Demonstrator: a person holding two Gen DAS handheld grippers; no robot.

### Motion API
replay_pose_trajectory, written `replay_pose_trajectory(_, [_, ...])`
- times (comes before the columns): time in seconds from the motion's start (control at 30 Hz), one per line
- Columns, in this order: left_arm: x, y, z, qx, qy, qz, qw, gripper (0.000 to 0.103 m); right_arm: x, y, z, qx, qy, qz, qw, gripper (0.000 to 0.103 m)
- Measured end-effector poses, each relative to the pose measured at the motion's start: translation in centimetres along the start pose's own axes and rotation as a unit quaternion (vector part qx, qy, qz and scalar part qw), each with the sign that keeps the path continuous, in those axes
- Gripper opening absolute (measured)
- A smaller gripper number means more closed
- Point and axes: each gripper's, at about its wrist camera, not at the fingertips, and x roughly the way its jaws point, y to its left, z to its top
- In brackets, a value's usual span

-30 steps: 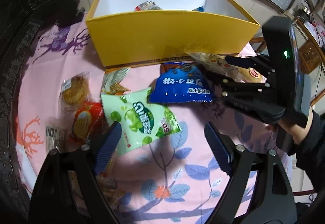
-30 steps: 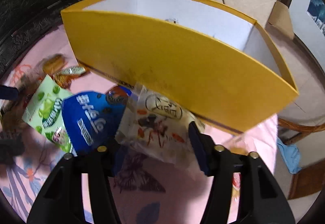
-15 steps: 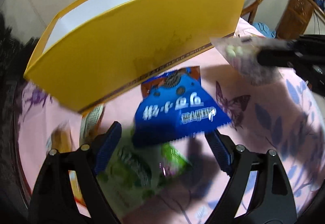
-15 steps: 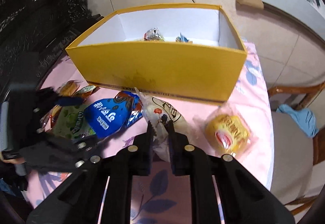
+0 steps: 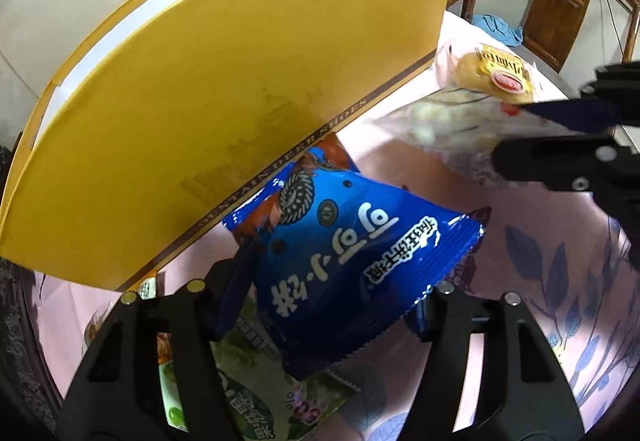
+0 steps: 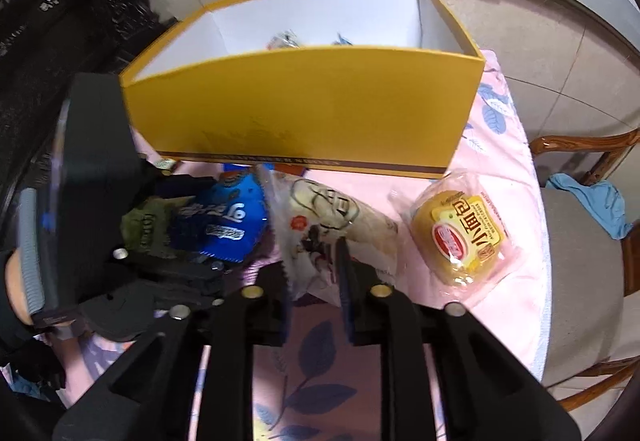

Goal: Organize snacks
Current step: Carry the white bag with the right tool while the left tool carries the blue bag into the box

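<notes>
An open yellow box (image 5: 224, 89) stands on the pink tablecloth; it also shows in the right wrist view (image 6: 312, 109), with a few snacks inside. My left gripper (image 5: 324, 289) is open with its fingers on either side of a blue snack bag (image 5: 352, 261) that lies in front of the box; the bag also shows in the right wrist view (image 6: 228, 225). My right gripper (image 6: 314, 273) is shut on a clear white snack packet (image 6: 332, 225), held just above the cloth; this packet shows blurred in the left wrist view (image 5: 452, 121).
A yellow bun in a clear wrapper (image 6: 460, 237) lies right of the packet. A green snack bag (image 5: 248, 397) lies under the blue bag. More small snacks sit at the left table edge. A wooden chair (image 6: 588, 241) with a blue cloth stands to the right.
My right gripper closed on the white packet and lifted it back from the box. My left gripper moved forward from the green bag until the blue bag sat between its fingers.
</notes>
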Motion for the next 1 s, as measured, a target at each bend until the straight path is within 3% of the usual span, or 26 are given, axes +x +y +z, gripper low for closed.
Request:
replay_pose_trajectory(0.1, [-0.2,-0.3,0.1,0.003,-0.001,-0.005,1.0,0.053,0.8,-0.5,0.5,0.003,0.007,-0.004,1.0,0.025])
replay_pose_trajectory(0.23, [-0.6,0.6,0.1,-0.028,-0.01,-0.023,0.9993,0.044,1.0,-0.4,1.0,-0.002,-0.006,0.005,1.0,0.009])
replay_pose_trajectory(0.47, [-1.9,2.7,-0.3,-0.095,-0.03,-0.058,0.9933,0.033,-0.6,0.2,1.7,0.002,-0.037,0.014,0.999,0.004])
replay_pose_trajectory(0.77, [-4.6,3.5,-1.2,-0.137,-0.045,-0.064,0.9875,0.03,-2.8,0.9,1.8,-0.004,-0.063,0.017,0.998,0.004])
replay_pose_trajectory(1.0, [-8.7,4.8,-2.9,-0.211,-0.072,-0.072,0.9721,0.03,-5.9,1.9,1.5,-0.01,-0.087,0.026,0.996,0.004])
